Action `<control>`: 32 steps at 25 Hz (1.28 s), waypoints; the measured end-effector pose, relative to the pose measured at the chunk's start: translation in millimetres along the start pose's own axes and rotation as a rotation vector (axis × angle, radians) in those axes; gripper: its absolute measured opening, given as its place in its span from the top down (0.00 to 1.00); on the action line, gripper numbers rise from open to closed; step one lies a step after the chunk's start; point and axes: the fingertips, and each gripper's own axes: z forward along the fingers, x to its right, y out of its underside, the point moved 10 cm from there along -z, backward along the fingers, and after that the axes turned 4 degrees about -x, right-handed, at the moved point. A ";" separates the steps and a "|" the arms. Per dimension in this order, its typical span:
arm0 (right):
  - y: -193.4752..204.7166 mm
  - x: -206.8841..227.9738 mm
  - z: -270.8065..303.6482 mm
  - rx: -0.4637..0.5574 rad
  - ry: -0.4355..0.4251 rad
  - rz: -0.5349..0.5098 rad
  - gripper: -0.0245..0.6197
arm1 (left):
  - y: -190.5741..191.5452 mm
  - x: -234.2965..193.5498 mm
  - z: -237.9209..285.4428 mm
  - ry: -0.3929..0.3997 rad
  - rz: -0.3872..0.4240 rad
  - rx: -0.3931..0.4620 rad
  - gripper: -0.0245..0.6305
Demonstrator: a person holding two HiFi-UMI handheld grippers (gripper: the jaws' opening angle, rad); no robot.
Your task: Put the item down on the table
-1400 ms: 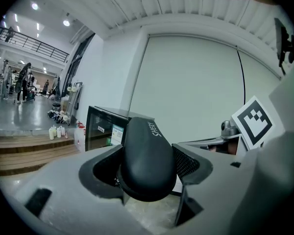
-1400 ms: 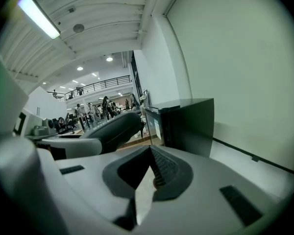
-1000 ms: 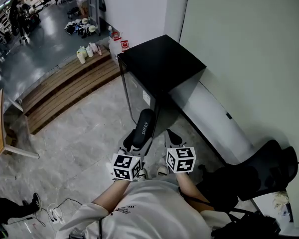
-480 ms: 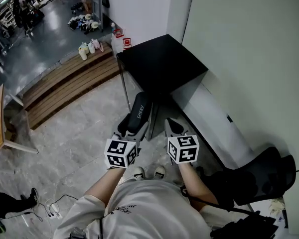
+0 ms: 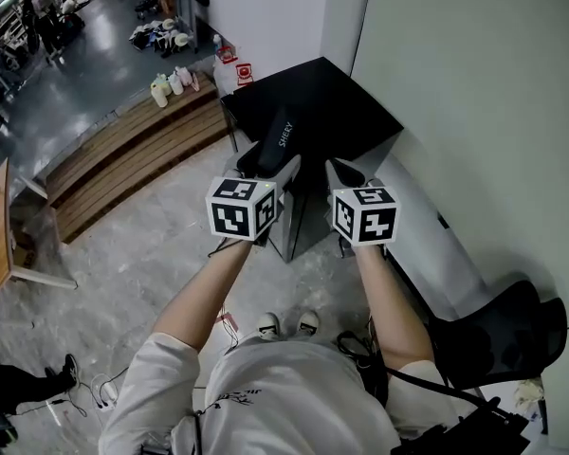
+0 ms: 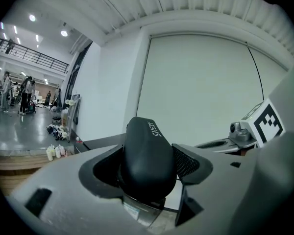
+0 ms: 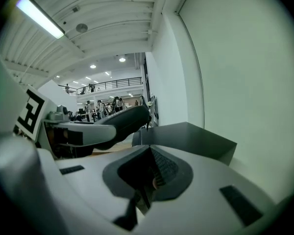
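A black oblong case [image 5: 277,138] with white print sticks out of my left gripper [image 5: 266,164], which is shut on its near end. In the head view the case hangs over the near edge of the black table [image 5: 322,102]. The left gripper view shows the case [image 6: 147,155] wedged between the two dark pads. My right gripper [image 5: 342,172] is beside it to the right, shut, with nothing between its jaws. In the right gripper view [image 7: 151,174] the case [image 7: 122,123] is at the left and the table top [image 7: 196,138] lies ahead.
A pale wall panel [image 5: 474,112] rises right behind the table. A low grey ledge [image 5: 427,235] runs along the wall, with a black office chair [image 5: 503,330] at its near end. Wooden steps [image 5: 123,159] with bottles [image 5: 166,88] lie to the left.
Both grippers have risen from near the floor and moved forward. The case has gone from in front of the table's side to over its near edge.
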 end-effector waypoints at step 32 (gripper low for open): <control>-7.5 48.5 88.5 -0.078 -0.038 0.066 0.96 | 13.2 -51.6 164.5 -0.012 0.224 -0.365 0.47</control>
